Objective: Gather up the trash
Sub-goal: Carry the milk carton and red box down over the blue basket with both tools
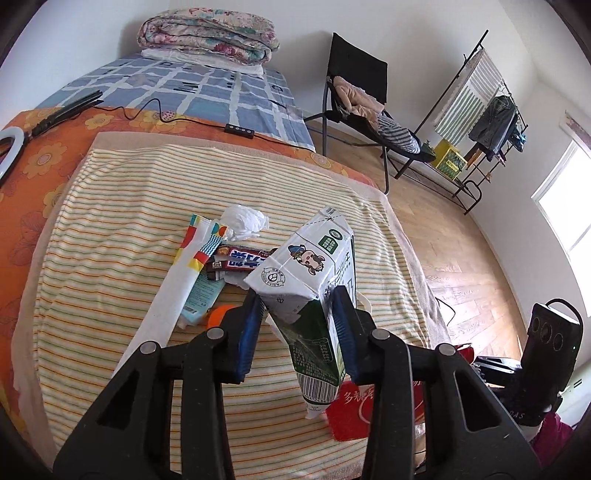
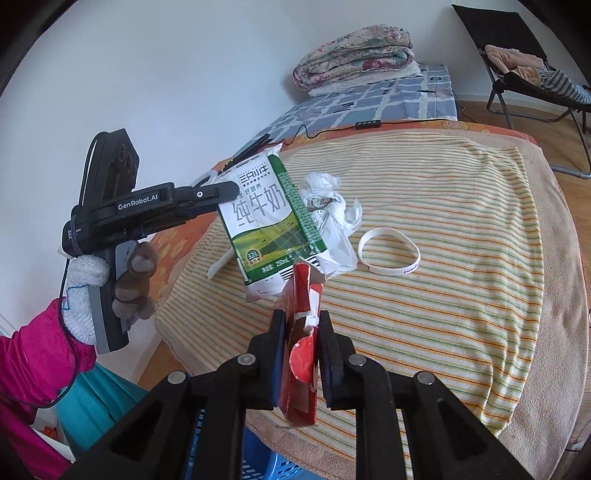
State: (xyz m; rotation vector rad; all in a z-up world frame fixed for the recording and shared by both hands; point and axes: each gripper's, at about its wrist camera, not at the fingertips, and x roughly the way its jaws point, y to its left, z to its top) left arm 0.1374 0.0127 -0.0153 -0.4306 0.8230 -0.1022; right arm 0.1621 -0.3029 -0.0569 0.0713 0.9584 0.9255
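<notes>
Striped cloth (image 1: 110, 229) covers the near end of a bed, and above it both grippers hold trash off the surface. A green-and-white milk carton (image 1: 314, 280) sits tilted between the blue pads of the left gripper (image 1: 295, 328), whose jaws are clamped on its sides; in the right wrist view the same carton (image 2: 269, 221) hangs in the air out from the left gripper's black finger. The right gripper (image 2: 301, 354) has its jaws pinched on a flattened red carton (image 2: 301, 373), which stands on edge between the pads, just in front of the milk carton.

On the cloth lies a small heap: a crumpled white tissue (image 1: 245, 221), a dark snack wrapper (image 1: 236, 260) and a white packet with coloured blocks (image 1: 184, 273), all touching one another. A white wristband (image 2: 389, 251) lies flat just beside the crumpled plastic (image 2: 332, 218).

Further back are a blue checked sheet (image 1: 207, 92), a folded floral quilt (image 1: 210, 33) and a black cable with an inline switch (image 1: 239, 130). A black folding chair (image 1: 354, 92) and a clothes rack (image 1: 480, 122) stand on the wooden floor. A gloved hand (image 2: 110, 288) in a pink sleeve (image 2: 33, 362) grips the left handle.
</notes>
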